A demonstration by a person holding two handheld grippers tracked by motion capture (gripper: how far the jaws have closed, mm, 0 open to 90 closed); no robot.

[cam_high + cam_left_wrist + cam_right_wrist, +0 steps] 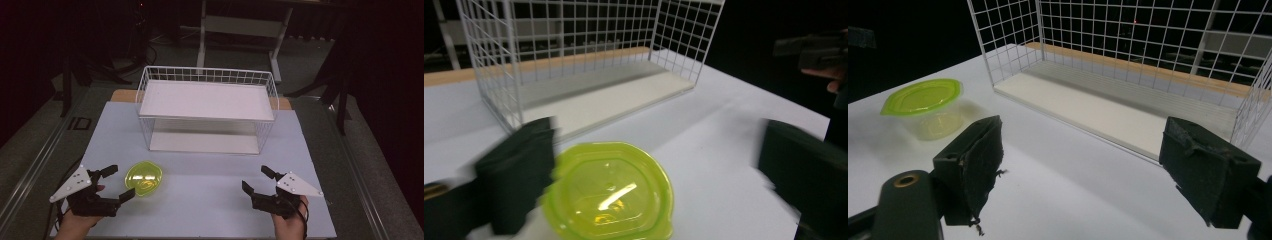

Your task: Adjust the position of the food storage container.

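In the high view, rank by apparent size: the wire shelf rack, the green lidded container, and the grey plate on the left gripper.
1. Wire shelf rack, by far the largest.
2 and 3. Green lidded container and grey plate: they look alike in extent, so no ranking between them.

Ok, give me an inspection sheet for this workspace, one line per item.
Surface: pale table top, bare in front.
Job's things: yellow-green lidded container, upright, by the left gripper; white wire rack behind it, shelves bare.
Clutter: nothing seen.
Grippers: left open, container partly between its jaws, not gripped; right gripper open, holding nothing.
Cables: dark cable at the right gripper.
Surroundings: dark room, white frame behind.
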